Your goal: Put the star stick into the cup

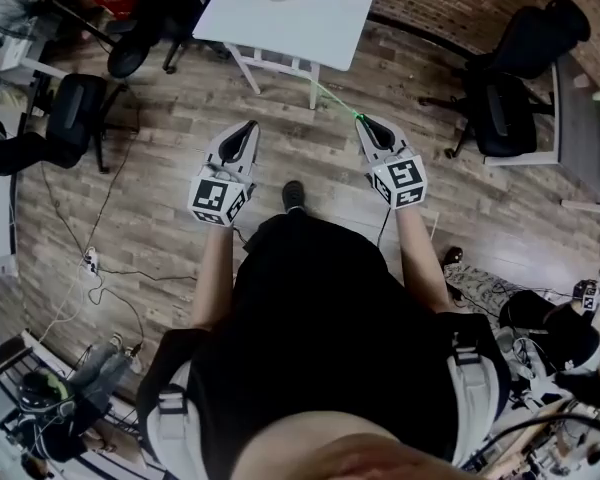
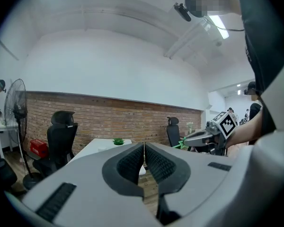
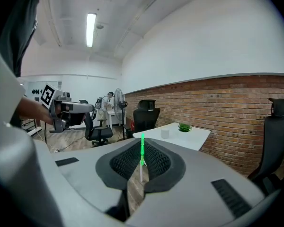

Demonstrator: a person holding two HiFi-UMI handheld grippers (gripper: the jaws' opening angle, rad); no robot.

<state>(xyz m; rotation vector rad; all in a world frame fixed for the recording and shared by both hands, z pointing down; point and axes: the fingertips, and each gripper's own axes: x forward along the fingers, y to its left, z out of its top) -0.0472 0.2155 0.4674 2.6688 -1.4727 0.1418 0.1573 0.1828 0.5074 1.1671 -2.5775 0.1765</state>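
One star stick (image 3: 142,149) in right gripper (image 3: 142,161)

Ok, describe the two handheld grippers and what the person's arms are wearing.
Both the left tongs and right tongs are light grey shells with black ribbed pads, tapering to a point. Each carries a white cube printed with black square markers. The person wears a black top; the forearms are uncovered.
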